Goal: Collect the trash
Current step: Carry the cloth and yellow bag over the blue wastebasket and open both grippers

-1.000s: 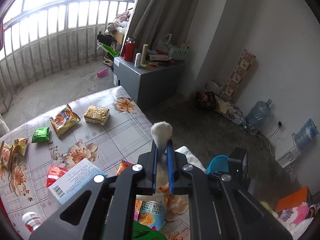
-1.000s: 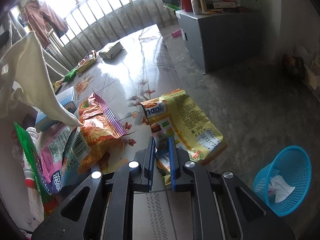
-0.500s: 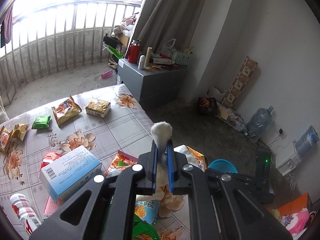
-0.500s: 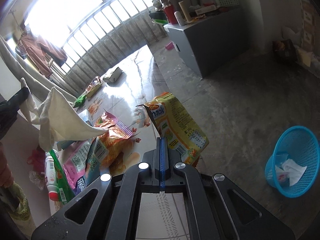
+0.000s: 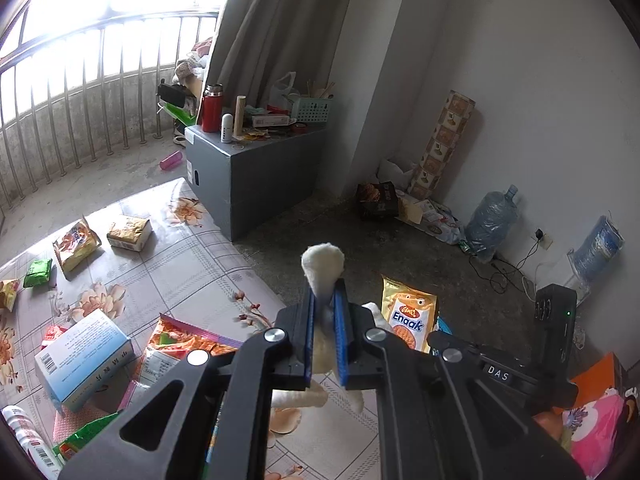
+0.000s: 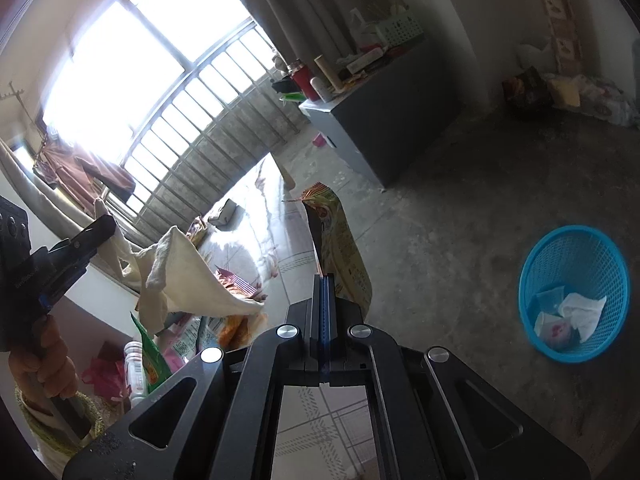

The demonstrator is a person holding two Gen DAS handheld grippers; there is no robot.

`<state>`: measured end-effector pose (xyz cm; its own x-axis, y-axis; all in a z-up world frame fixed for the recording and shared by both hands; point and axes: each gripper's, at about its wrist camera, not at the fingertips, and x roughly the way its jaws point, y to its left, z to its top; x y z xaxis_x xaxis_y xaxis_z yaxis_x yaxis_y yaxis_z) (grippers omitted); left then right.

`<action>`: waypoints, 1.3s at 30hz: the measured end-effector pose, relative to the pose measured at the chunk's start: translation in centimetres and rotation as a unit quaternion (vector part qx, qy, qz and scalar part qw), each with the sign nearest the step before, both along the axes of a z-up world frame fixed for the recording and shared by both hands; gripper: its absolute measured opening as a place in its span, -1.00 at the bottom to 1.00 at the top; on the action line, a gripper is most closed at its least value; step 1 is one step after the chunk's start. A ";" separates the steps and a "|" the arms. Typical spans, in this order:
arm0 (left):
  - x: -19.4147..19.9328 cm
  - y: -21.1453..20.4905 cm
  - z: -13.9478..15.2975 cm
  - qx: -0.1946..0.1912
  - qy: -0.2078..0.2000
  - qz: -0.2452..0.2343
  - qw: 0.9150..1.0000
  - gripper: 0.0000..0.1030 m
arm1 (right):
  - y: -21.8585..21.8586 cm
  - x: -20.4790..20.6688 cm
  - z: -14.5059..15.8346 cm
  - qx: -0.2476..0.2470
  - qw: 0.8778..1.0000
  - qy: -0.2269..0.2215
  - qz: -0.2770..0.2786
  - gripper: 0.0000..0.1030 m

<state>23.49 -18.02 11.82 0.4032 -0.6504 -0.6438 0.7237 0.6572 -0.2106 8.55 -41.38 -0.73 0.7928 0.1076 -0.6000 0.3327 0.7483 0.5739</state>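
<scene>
The yellow Enaak snack wrapper (image 6: 340,240) hangs from my right gripper (image 6: 323,280), whose jaws are pressed tight on its lower edge; it is lifted off the table, out past the table's edge and above the bare floor. The blue mesh bin (image 6: 536,264) stands on the floor to the right, well apart from the wrapper, with a few crumpled white and pale scraps already at its bottom — so some trash has been collected, and this piece is not yet in.

My left gripper (image 5: 325,300) is clamped on a cream cloth (image 5: 323,264), which pokes up above the fingers and droops below them over the table.

Much is left, I judge. On the flowered tablecloth (image 5: 200,264) lie an orange-red noodle packet (image 5: 180,336), a blue-and-white box (image 5: 80,356), a tan packet (image 5: 129,233), another snack bag (image 5: 76,243) and a small green wrapper (image 5: 38,273) — all untouched.
</scene>
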 end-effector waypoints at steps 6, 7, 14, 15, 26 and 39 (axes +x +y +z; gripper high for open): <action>-2.3 -5.8 -0.2 0.011 0.000 -0.055 0.998 -0.84 | -2.9 -3.3 -0.8 0.022 0.998 -0.010 -0.050 -1.00; -2.8 -6.9 -0.3 0.012 0.000 -0.065 0.998 -0.84 | -3.5 -4.0 -1.0 0.025 0.998 -0.011 -0.059 -1.00; -6.6 -16.1 -1.9 0.028 0.020 -0.150 0.988 -0.84 | -8.1 -8.5 -3.1 0.045 0.990 -0.001 -0.130 -1.00; -7.3 -17.6 -2.5 0.033 0.023 -0.163 0.986 -0.84 | -8.9 -9.1 -3.6 0.051 0.989 0.002 -0.141 -1.00; -10.1 -32.5 -13.4 0.109 0.081 -0.219 0.966 -0.80 | -16.9 -12.6 -11.3 0.110 0.967 0.071 -0.220 -1.00; -7.5 -34.0 -19.5 0.141 0.087 -0.149 0.975 0.45 | -19.9 -11.7 -19.7 0.170 0.942 0.133 -0.257 -0.13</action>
